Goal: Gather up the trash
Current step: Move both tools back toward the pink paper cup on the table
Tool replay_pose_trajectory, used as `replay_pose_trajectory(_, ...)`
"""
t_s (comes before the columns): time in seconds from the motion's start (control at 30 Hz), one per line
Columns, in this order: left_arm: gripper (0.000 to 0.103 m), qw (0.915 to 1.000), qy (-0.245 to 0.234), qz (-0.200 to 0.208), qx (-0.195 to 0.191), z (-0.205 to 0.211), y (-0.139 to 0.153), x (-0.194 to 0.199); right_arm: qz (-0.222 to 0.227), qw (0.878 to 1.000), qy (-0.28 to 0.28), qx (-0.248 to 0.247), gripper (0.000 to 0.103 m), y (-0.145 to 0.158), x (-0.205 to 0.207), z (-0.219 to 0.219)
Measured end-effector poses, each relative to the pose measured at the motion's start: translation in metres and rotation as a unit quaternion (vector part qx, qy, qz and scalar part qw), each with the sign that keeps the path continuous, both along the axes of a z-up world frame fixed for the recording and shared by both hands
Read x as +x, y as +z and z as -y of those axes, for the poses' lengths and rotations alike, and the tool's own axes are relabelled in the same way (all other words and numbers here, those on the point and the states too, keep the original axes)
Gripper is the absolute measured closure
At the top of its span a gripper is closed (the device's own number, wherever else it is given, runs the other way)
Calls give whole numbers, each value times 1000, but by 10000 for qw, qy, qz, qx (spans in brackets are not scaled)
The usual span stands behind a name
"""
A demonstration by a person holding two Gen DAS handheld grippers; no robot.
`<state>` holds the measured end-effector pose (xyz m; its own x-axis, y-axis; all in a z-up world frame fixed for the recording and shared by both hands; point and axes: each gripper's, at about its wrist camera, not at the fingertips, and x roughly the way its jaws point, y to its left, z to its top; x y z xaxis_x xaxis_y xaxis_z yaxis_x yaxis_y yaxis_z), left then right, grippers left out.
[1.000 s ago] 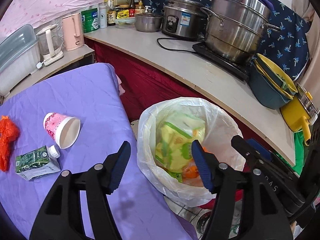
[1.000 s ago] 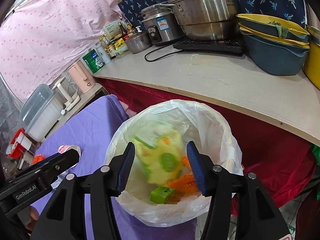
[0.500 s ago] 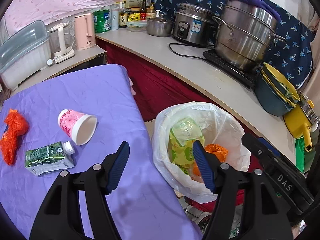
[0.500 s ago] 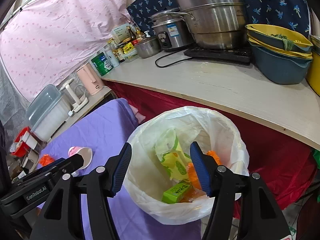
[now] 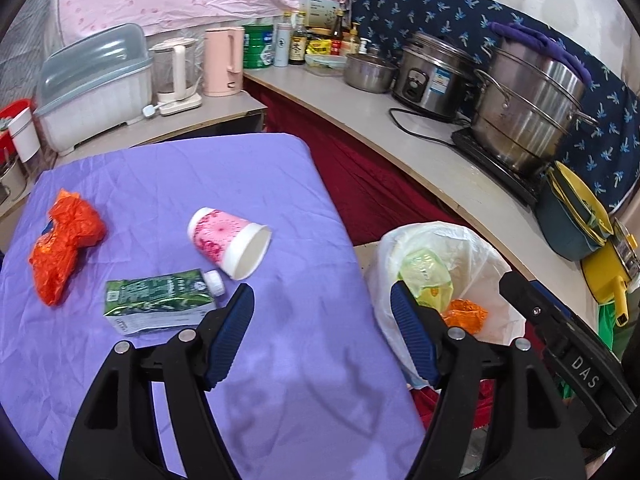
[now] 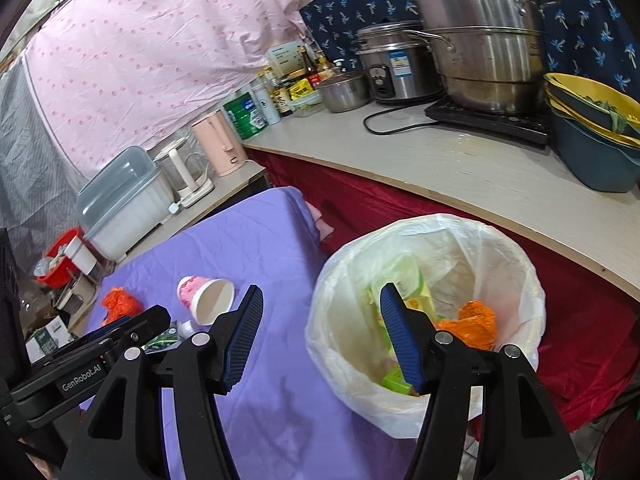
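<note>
On the purple tablecloth [image 5: 248, 184] lie a pink paper cup [image 5: 228, 242] on its side, a green drink carton [image 5: 158, 302] with a white cap, and a crumpled orange wrapper [image 5: 64, 242]. My left gripper [image 5: 322, 312] is open and empty, above the table's right edge, just right of the carton. A bin with a white bag [image 6: 516, 264] stands beside the table and holds green and orange wrappers [image 6: 472, 322]. My right gripper [image 6: 320, 312] is open and empty, between table edge and bin. The cup [image 6: 206, 298] also shows in the right wrist view.
A curved counter [image 5: 420, 148] behind the bin holds a steel pot [image 5: 528, 108], a rice cooker [image 5: 432, 76], bottles and a pink kettle [image 5: 222, 62]. Stacked yellow and blue basins [image 6: 596, 136] sit at the right. A red cloth [image 6: 592, 336] hangs under the counter.
Both grippers have moved left, away from over the bin toward the table. The cup, carton and orange wrapper now sit nearer the middle of the left view. A yellow-green wrapper settled in the bin.
</note>
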<state>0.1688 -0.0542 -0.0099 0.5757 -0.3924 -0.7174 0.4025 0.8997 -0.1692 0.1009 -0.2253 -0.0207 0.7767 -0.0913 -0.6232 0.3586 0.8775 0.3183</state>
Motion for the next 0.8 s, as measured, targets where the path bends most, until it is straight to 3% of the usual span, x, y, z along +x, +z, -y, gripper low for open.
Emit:
replay_pose_trajectory(0.07,35,10000,99,2,-10,-12,-1,2,-2,10000,49,-29,38,1,3,-8)
replay_pose_trajectory(0.4,31,9967,800,-164,-37,-90,-15,18,-123,9983,565,-64,37,-5,33,-64)
replay_pose_trajectory(0.8,28,9843,1733,-326,26,-188,-37,45,-360,9924,1170,-93,37,-23,78,-129)
